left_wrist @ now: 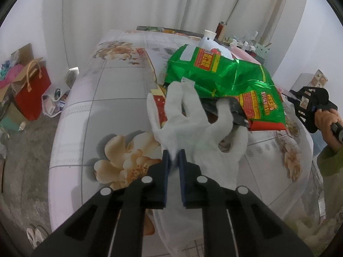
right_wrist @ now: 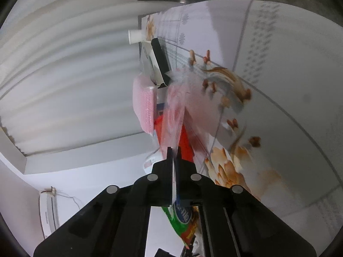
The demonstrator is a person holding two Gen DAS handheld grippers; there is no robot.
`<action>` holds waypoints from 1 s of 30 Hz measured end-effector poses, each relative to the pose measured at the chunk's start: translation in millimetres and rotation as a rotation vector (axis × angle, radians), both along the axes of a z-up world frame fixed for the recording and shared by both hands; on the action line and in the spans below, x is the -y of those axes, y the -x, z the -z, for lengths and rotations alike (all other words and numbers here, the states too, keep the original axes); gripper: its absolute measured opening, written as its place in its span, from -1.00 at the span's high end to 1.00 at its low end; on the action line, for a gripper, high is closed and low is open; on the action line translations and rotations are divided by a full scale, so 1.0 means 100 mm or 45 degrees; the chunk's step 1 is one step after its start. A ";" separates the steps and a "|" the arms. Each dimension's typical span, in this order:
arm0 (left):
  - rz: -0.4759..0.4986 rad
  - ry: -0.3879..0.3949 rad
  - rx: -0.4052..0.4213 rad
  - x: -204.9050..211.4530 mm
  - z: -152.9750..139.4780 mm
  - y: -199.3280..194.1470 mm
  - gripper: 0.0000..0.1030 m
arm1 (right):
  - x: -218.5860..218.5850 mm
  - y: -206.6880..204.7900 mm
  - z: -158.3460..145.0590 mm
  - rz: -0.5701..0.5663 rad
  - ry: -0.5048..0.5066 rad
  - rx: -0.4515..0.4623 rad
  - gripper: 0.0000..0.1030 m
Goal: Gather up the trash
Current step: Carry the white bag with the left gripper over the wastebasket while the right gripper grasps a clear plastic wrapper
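The worktop (left_wrist: pixel 90 98) with the flower cloth is carrying a heap of trash. The big green snack bag (left_wrist: pixel 220 79) is lying on top of the heap. The left claw (left_wrist: pixel 174 157) is pinching a white glove (left_wrist: pixel 193 128) to lift it away. The right claw (right_wrist: pixel 174 152) is squeezing a thin see-through wrapper (right_wrist: pixel 173 115), so it cannot slip.

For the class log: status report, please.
Left gripper shut on white fabric glove. Right gripper shut on clear plastic wrapper. Green foil snack bag ahead.
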State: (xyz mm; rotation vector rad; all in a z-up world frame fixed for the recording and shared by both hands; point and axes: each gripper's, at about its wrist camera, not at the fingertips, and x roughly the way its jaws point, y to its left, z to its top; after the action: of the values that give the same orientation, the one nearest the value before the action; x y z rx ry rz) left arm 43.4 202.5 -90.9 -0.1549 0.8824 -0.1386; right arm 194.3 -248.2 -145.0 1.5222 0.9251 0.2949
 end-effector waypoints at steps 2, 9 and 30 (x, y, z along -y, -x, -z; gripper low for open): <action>0.008 -0.008 0.013 0.01 -0.03 0.03 0.88 | 0.02 0.05 0.02 0.000 -0.005 0.009 0.98; 0.028 -0.024 0.094 0.07 -0.22 0.17 0.92 | 0.05 0.17 -0.05 0.004 -0.023 0.039 1.00; 0.091 -0.003 0.317 0.18 -0.91 0.54 0.94 | 0.05 0.47 -0.21 -0.020 -0.076 0.140 1.00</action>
State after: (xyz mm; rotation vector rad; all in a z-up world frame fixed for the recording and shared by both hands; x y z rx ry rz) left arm -10.3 184.6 0.1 -0.1007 0.6398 -0.2189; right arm 147.2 -253.1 -123.6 1.5378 0.8483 0.4165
